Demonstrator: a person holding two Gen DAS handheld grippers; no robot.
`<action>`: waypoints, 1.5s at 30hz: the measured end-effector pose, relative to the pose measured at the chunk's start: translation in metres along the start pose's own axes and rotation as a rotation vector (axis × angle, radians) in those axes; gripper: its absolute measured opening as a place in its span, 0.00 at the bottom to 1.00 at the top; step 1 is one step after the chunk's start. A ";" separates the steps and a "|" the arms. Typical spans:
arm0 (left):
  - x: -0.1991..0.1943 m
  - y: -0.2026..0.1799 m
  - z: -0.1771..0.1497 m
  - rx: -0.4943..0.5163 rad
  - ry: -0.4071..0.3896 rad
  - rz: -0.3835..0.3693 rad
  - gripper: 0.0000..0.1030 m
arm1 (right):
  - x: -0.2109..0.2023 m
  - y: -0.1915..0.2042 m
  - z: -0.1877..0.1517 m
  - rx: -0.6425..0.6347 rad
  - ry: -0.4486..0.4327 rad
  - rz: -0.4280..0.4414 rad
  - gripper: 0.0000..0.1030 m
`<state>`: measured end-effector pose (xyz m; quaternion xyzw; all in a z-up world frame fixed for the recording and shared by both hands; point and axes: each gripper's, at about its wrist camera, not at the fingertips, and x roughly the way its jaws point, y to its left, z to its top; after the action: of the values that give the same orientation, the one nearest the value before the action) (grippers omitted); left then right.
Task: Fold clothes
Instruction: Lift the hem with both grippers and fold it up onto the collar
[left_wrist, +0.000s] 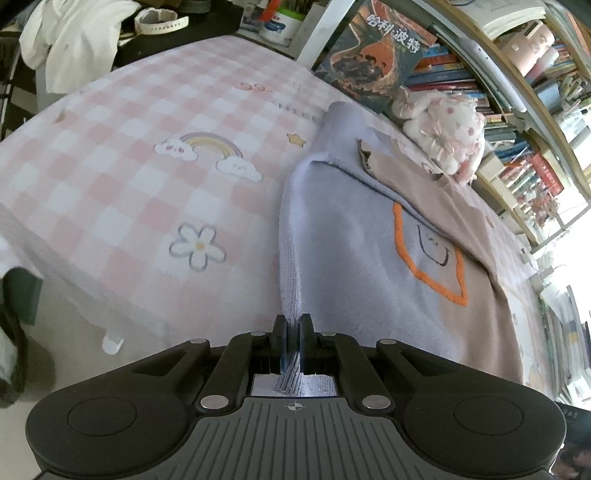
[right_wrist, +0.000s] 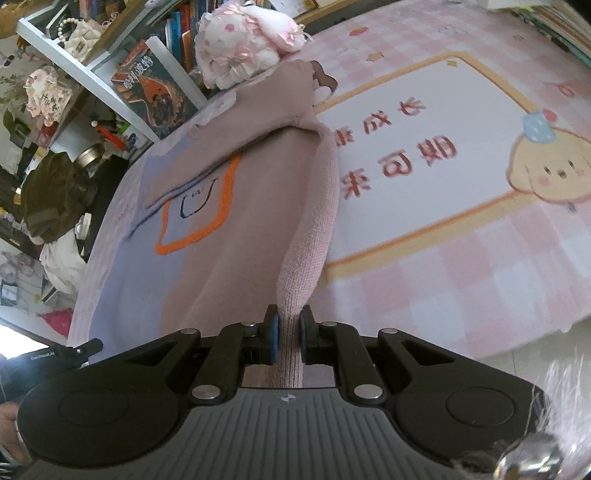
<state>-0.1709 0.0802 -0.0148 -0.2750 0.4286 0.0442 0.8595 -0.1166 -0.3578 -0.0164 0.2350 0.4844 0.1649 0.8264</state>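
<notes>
A knit sweater, lavender on one half and dusty pink on the other, lies on a pink checked bed cover. An orange-outlined patch with a small smile sits on its chest. One sleeve is folded across the chest. My left gripper is shut on the ribbed lavender hem corner, which rises off the bed. My right gripper is shut on the pink side of the sweater, lifted in a taut ridge. The left gripper's body shows at the lower left of the right wrist view.
A white and pink plush toy sits at the sweater's far end against a bookshelf. White clothes hang on a dark chair beyond the bed. The bed cover has a printed panel to the right. Floor lies below the bed edge.
</notes>
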 end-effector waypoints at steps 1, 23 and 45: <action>-0.002 0.000 -0.003 -0.004 0.002 -0.002 0.04 | -0.003 -0.002 -0.003 0.002 0.004 0.000 0.10; -0.029 -0.010 0.007 -0.250 -0.115 -0.340 0.04 | -0.041 -0.028 0.012 0.216 -0.045 0.235 0.10; 0.048 -0.036 0.144 -0.294 -0.218 -0.489 0.04 | -0.011 -0.033 0.126 0.542 -0.347 0.481 0.09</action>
<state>-0.0268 0.1154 0.0339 -0.4851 0.2440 -0.0731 0.8366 -0.0097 -0.4195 0.0263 0.5756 0.2947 0.1778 0.7418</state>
